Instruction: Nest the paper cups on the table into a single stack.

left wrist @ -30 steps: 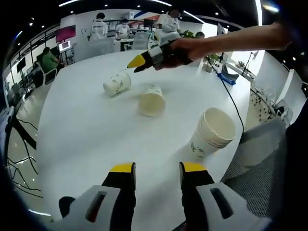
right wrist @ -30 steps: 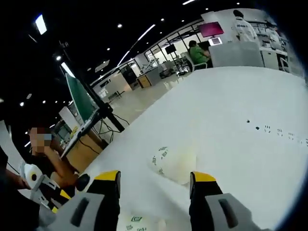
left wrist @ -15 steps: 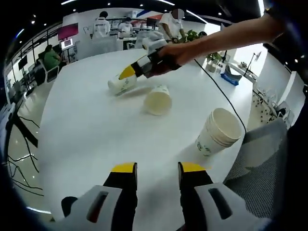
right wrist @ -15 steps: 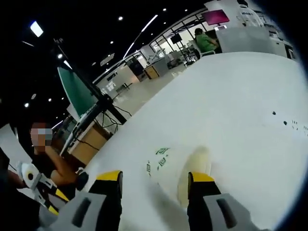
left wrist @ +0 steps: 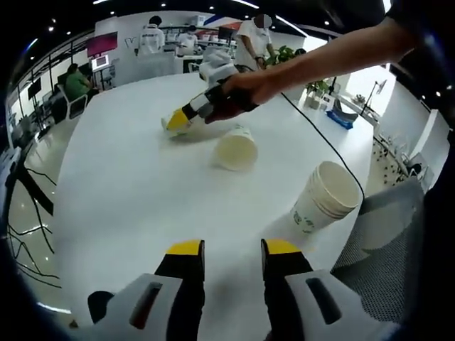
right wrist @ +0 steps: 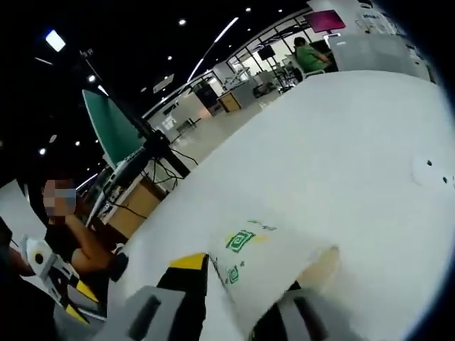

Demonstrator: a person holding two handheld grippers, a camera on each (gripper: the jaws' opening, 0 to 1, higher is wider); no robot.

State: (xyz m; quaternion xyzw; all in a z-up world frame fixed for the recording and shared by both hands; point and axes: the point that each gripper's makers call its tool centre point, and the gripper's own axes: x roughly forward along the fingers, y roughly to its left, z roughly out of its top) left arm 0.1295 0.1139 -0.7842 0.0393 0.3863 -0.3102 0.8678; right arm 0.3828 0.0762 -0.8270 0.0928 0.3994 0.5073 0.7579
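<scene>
A white paper cup with green print (right wrist: 274,263) lies on its side on the white table (right wrist: 370,142). My right gripper (right wrist: 245,278) has narrowed onto it, with the cup wall covering the right jaw. From the left gripper view, that right gripper (left wrist: 186,116), held by a hand, sits on the far cup (left wrist: 170,125). A second cup (left wrist: 237,148) lies on its side mid-table, mouth towards me. A tilted stack of nested cups (left wrist: 323,202) stands near the right edge. My left gripper (left wrist: 232,249) hovers open over the near table, holding nothing.
A black cable (left wrist: 320,135) runs across the table's (left wrist: 121,192) right side. A grey mesh chair (left wrist: 384,234) stands beside the stack. Black tripod legs (left wrist: 28,199) stand off the left edge. People and desks are far behind.
My right gripper came down over the far lying cup and its jaws narrowed onto it. The left gripper has barely moved.
</scene>
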